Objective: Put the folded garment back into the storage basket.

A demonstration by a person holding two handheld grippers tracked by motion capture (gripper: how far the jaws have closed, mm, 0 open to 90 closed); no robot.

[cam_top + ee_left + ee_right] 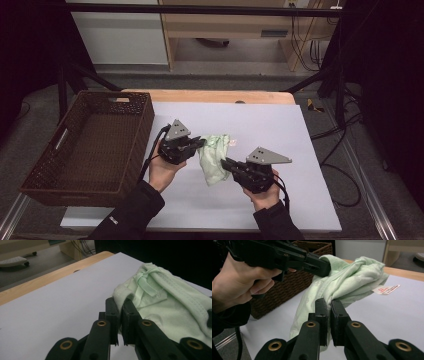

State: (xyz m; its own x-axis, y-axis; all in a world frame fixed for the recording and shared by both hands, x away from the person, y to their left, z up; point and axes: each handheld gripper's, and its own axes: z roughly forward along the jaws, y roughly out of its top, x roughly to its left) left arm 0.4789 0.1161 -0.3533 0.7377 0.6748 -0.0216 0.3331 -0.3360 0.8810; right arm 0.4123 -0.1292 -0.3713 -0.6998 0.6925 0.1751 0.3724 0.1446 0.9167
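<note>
A pale green garment [214, 157] hangs crumpled between my two grippers, above the white sheet [280, 130] that covers the table. My left gripper [200, 144] is shut on a fold at the garment's upper left edge; in the left gripper view [119, 305] the cloth [170, 307] is pinched between the black jaws. My right gripper [225, 163] is shut on the garment's lower right edge, and the right gripper view [329, 302] has the cloth [347, 282] draping from its jaws up to the left gripper [322, 266]. A white label [386, 289] hangs off the garment.
A dark brown woven basket [132, 145], empty, stands at the table's left, close to my left hand [162, 170]. The table's wooden far edge [215, 96] runs behind the sheet. Cables and furniture legs lie on the floor beyond.
</note>
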